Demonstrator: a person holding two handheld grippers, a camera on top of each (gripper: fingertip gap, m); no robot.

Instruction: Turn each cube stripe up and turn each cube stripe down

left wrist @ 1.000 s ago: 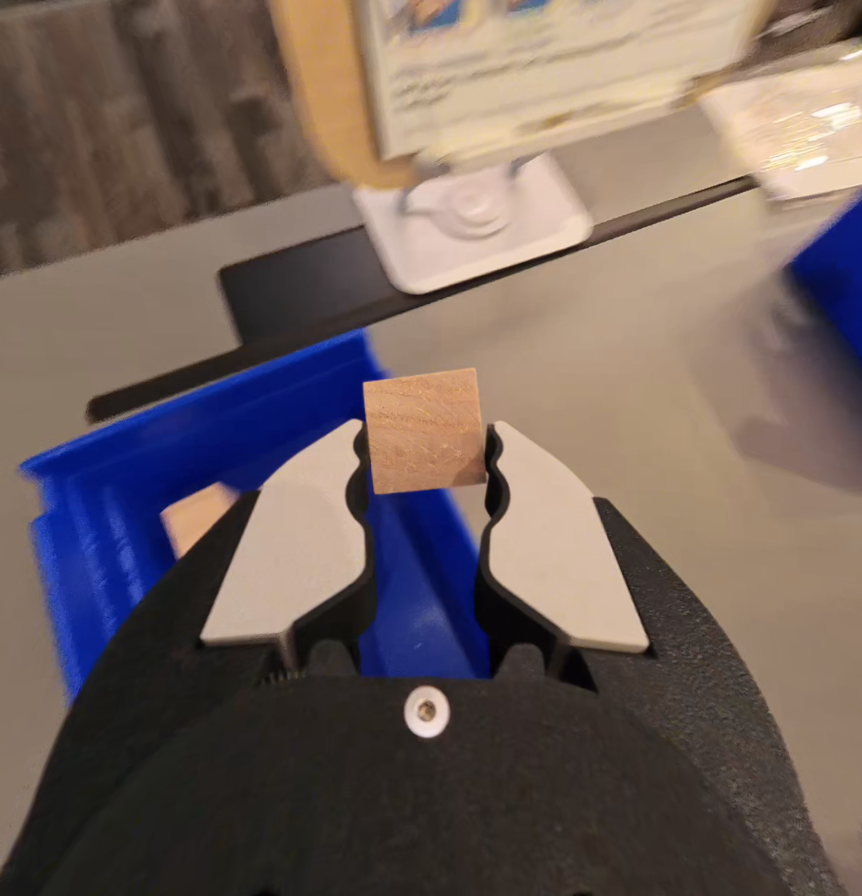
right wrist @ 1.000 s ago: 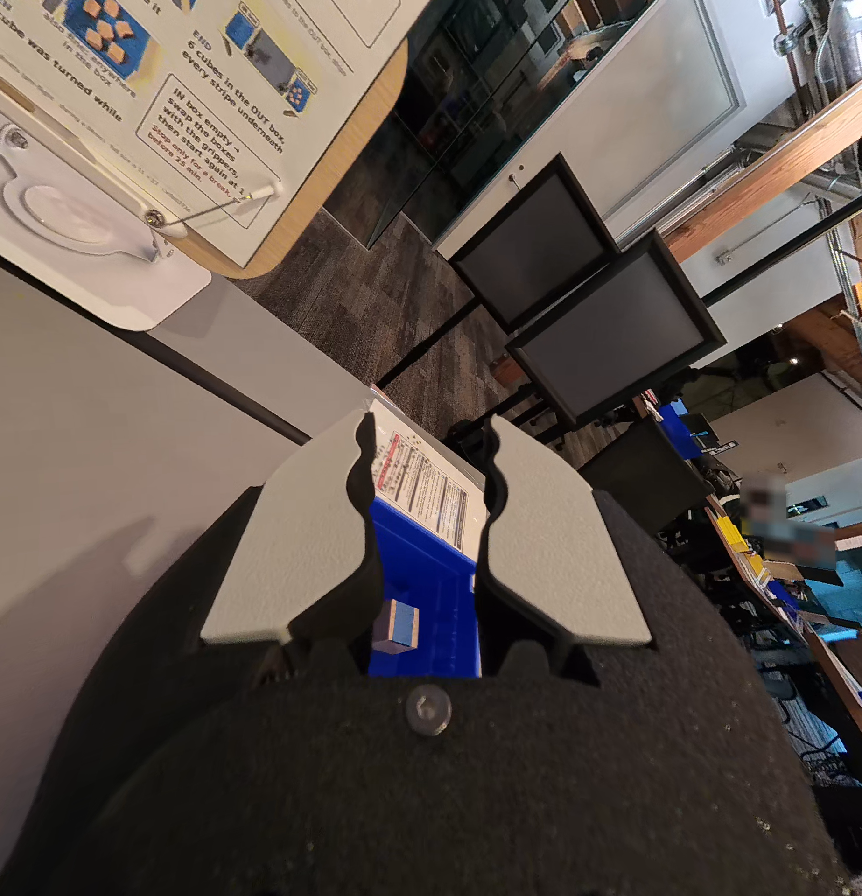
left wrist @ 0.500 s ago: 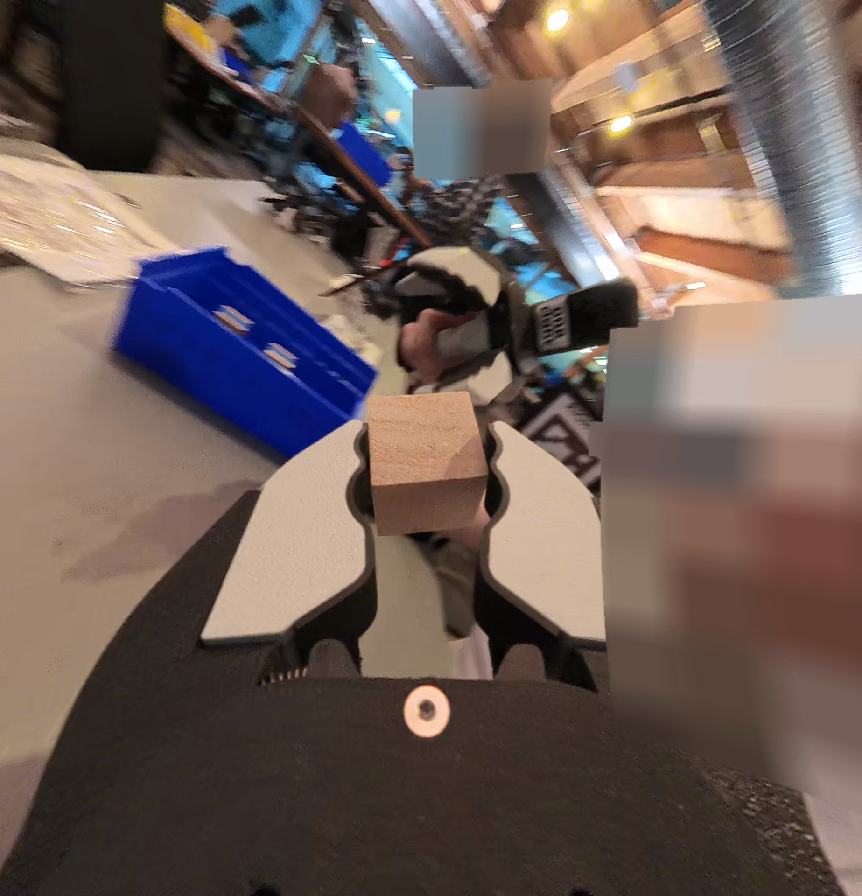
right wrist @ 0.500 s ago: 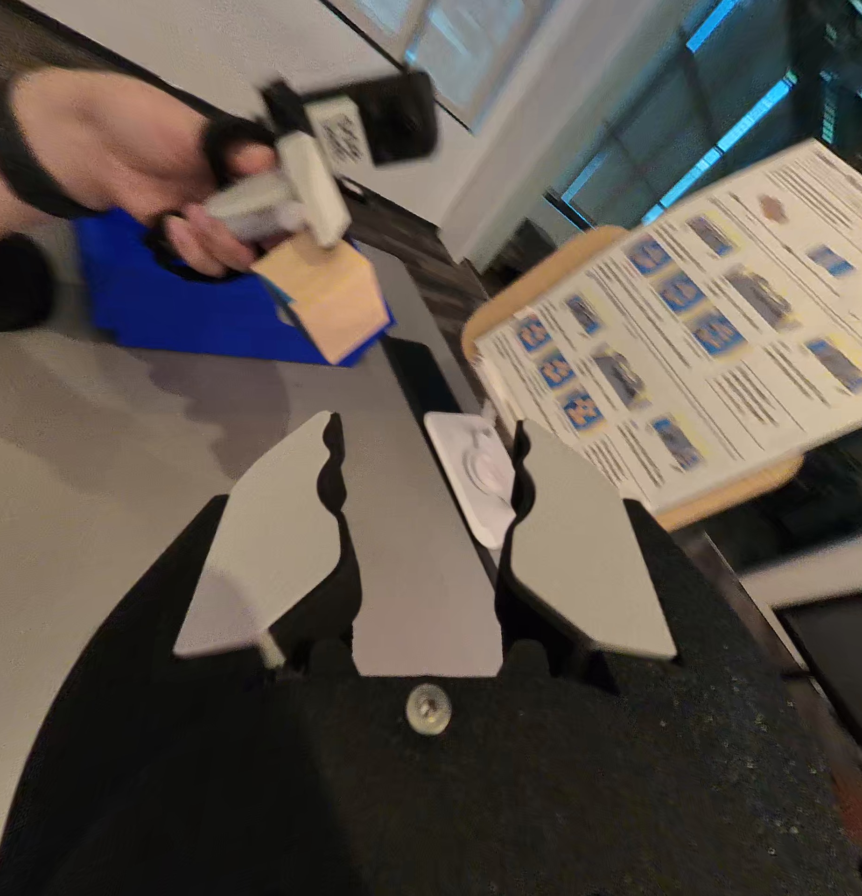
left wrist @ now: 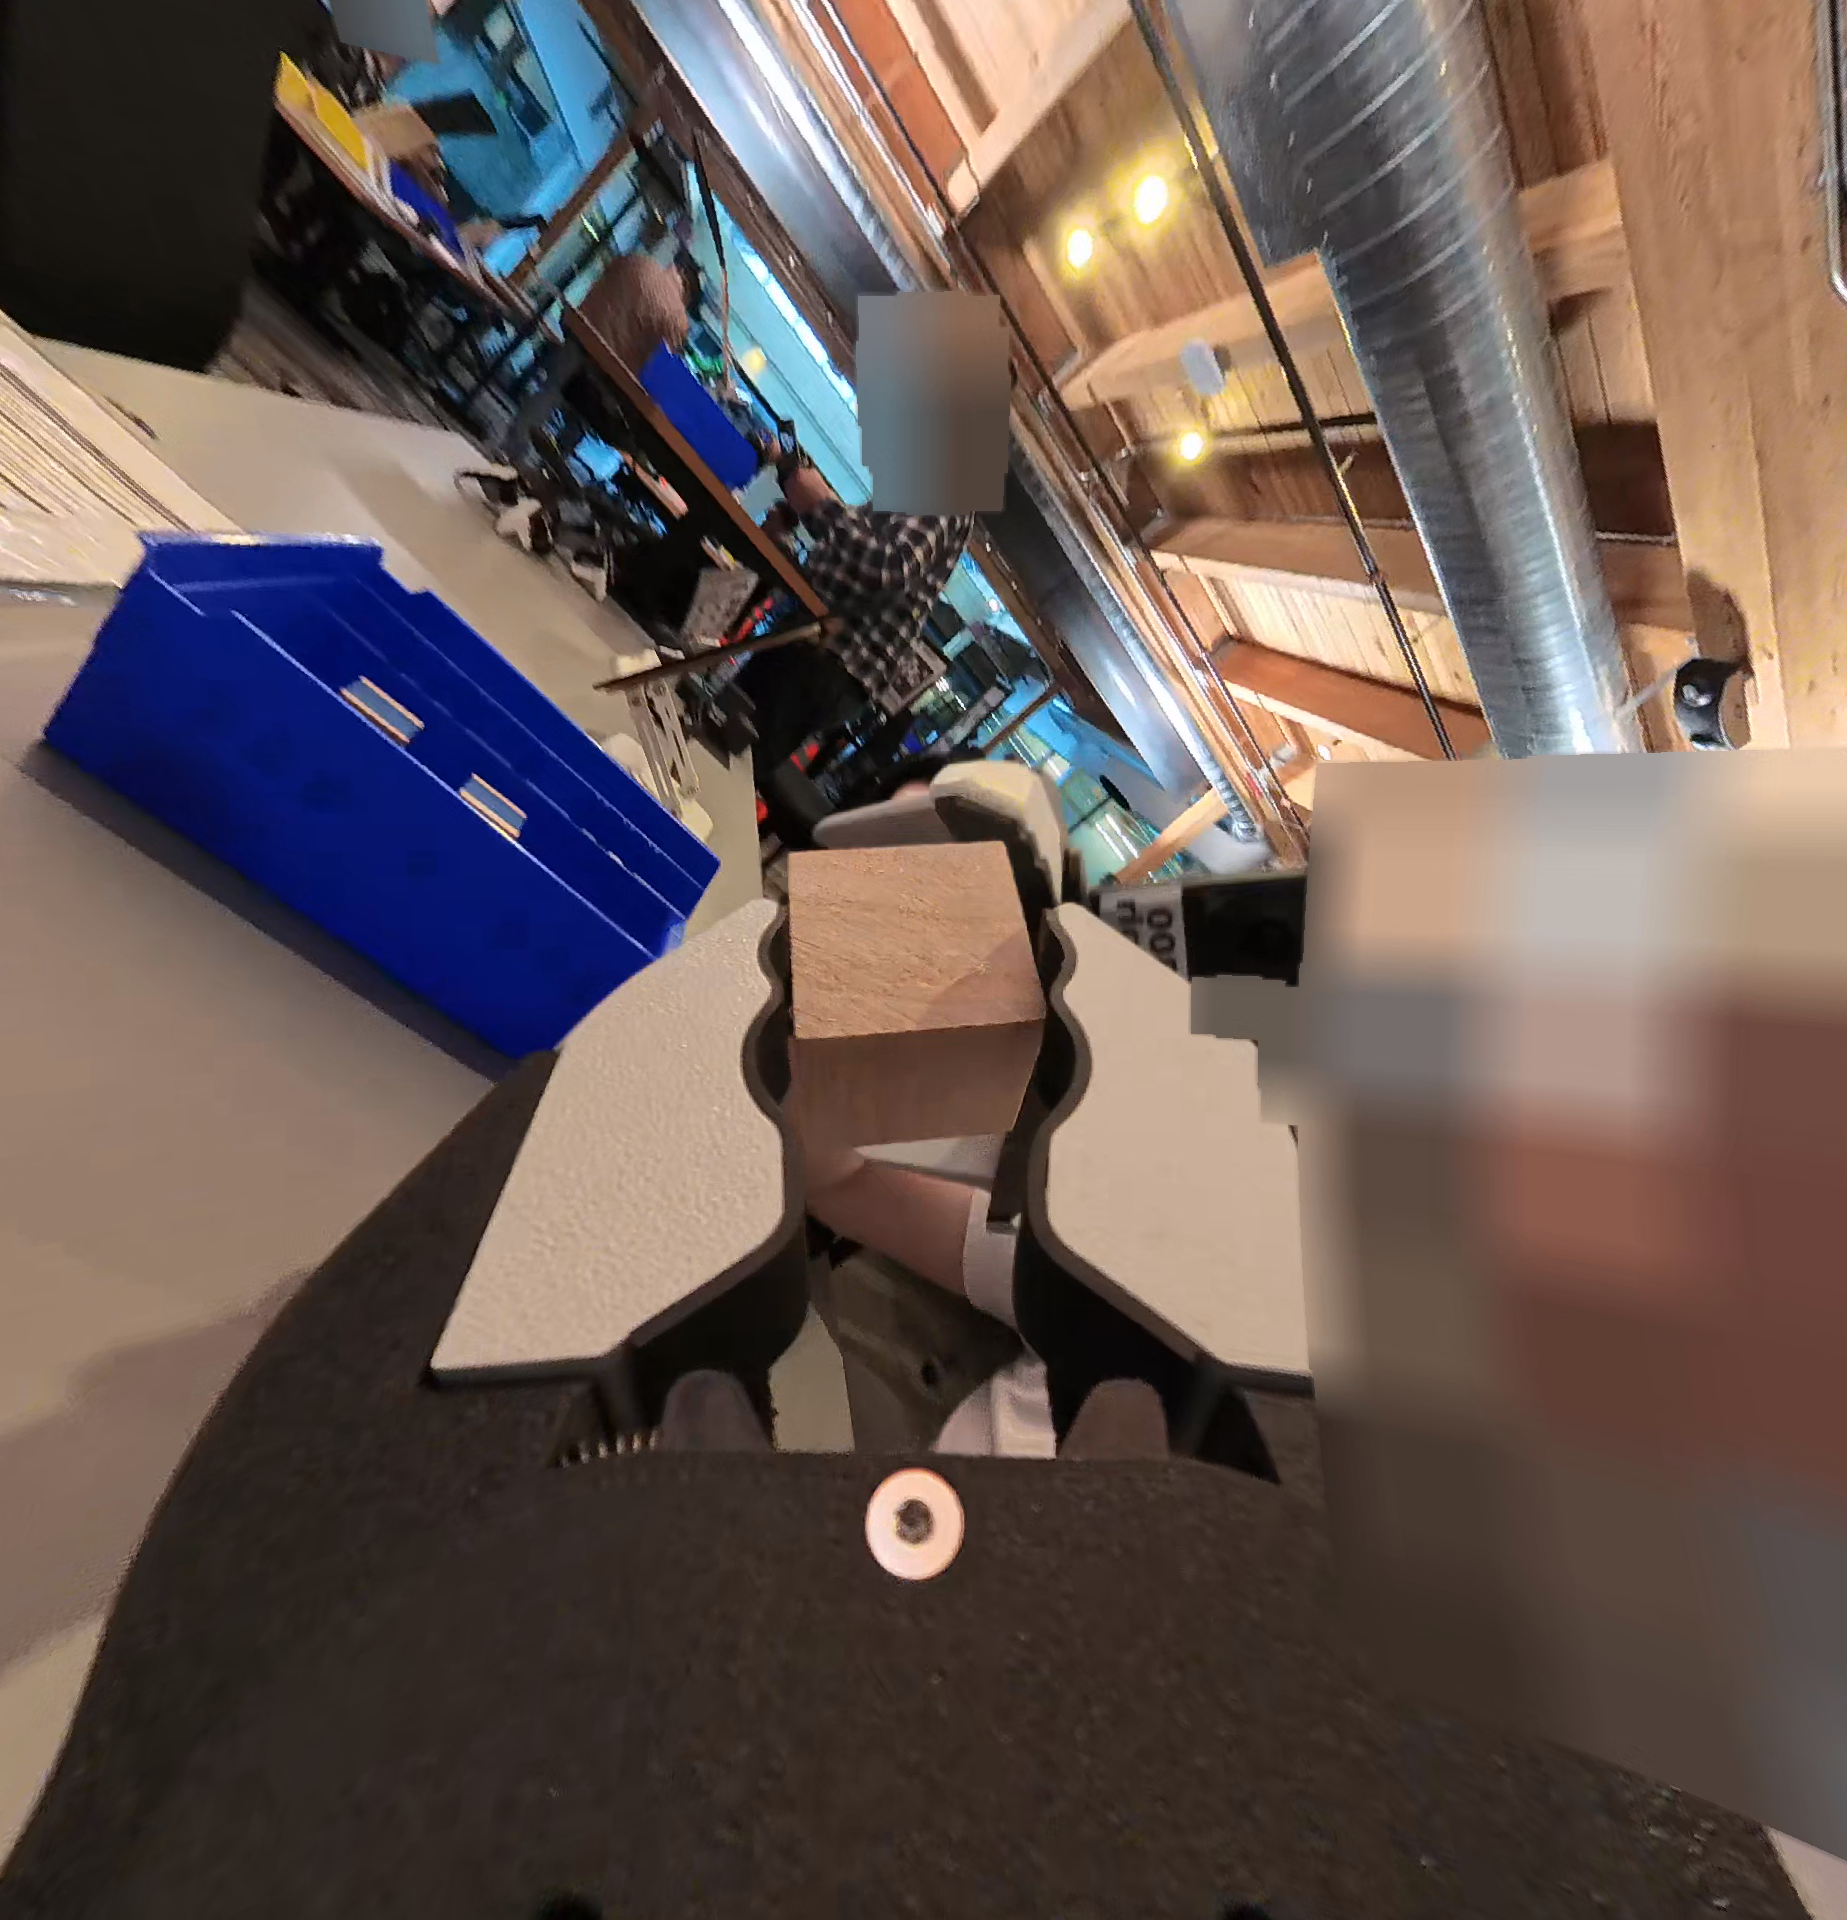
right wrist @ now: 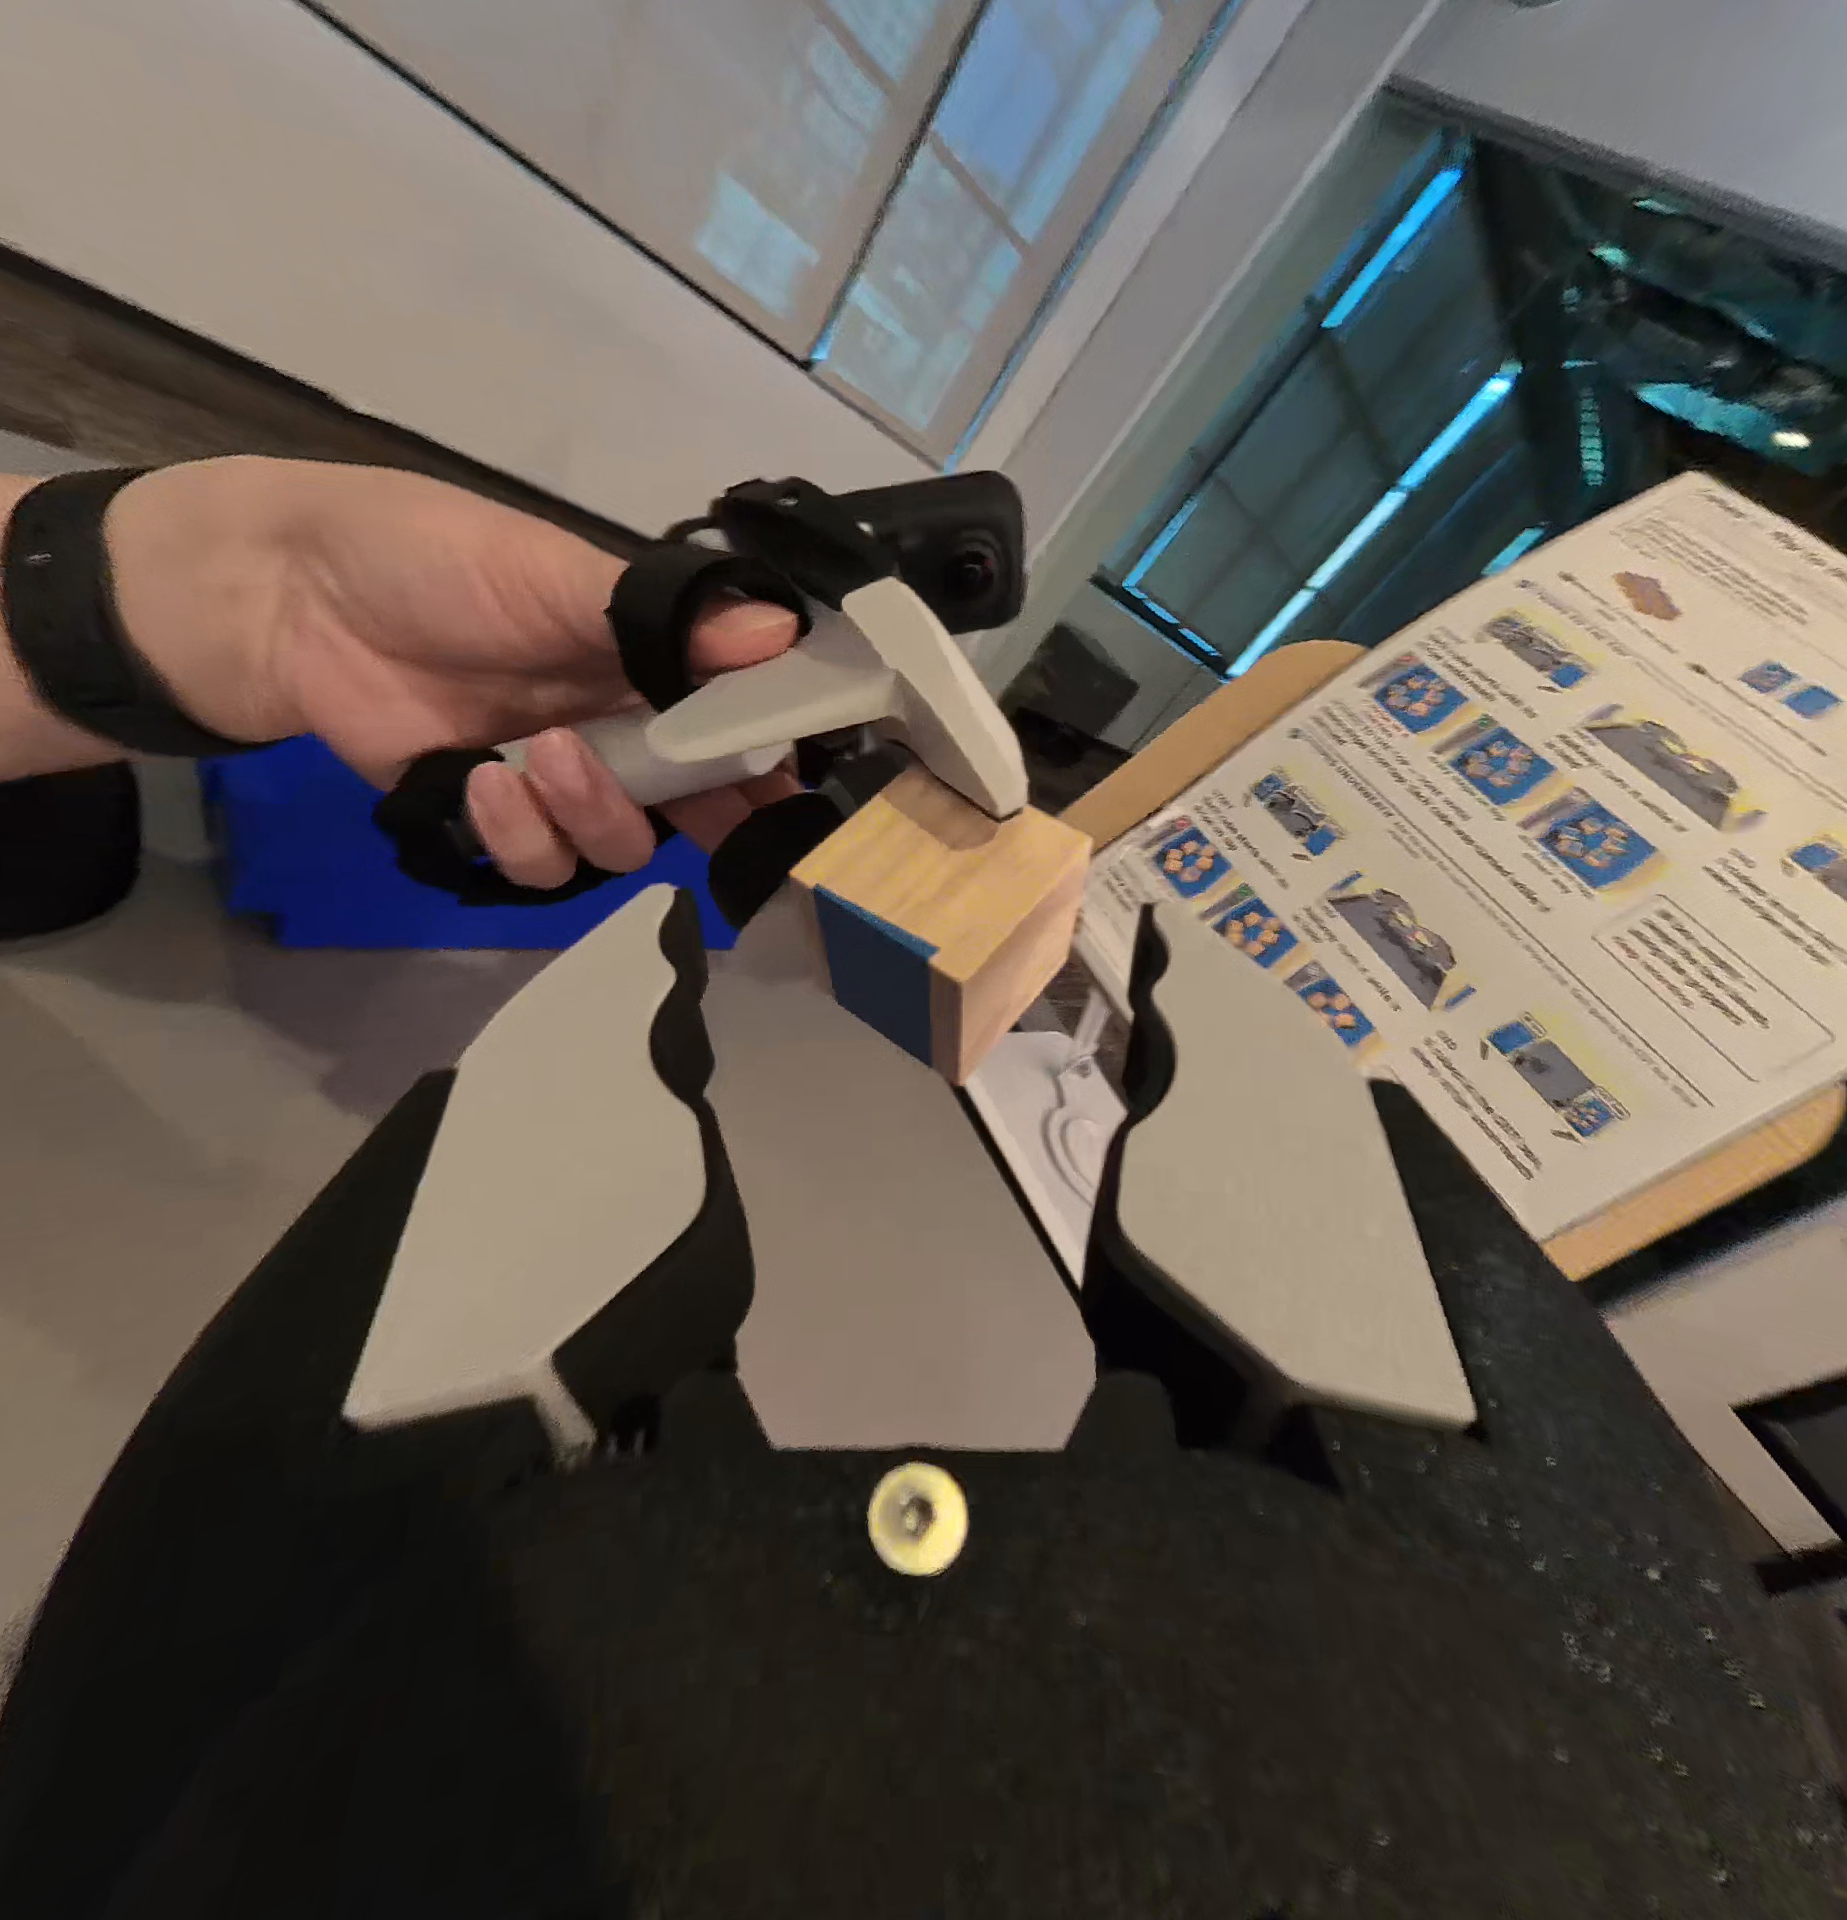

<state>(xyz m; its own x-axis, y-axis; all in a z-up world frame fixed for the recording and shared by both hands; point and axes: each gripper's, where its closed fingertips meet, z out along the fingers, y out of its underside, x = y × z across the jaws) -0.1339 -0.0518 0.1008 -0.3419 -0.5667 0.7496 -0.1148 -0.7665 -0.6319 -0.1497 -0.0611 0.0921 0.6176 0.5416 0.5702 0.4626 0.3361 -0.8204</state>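
Observation:
My left gripper [left wrist: 911, 925] is shut on a plain wooden cube [left wrist: 903, 977] and holds it in the air. In the right wrist view the same cube [right wrist: 960, 894] shows a blue stripe [right wrist: 883, 977] on the face turned toward that camera, pinched in the left gripper [right wrist: 877, 831] held by a hand. My right gripper [right wrist: 914, 935] is open, its jaws wide on either side of the cube and just short of it. It also shows beyond the cube in the left wrist view [left wrist: 934, 821]. A blue bin [left wrist: 275, 748] on the table holds two cubes [left wrist: 382, 711] [left wrist: 492, 806], stripes up.
A second blue bin [right wrist: 295, 862] sits behind the hand on the grey table [right wrist: 171, 1091]. An illustrated instruction sheet on a wooden board [right wrist: 1542, 862] stands at the right on a white base [right wrist: 1044, 1122]. A person in a checked shirt [left wrist: 877, 592] stands far off.
My left gripper swung from above a blue bin to face the right gripper, cube still held. My right gripper turned from the other bin, opened wider and came close to the cube.

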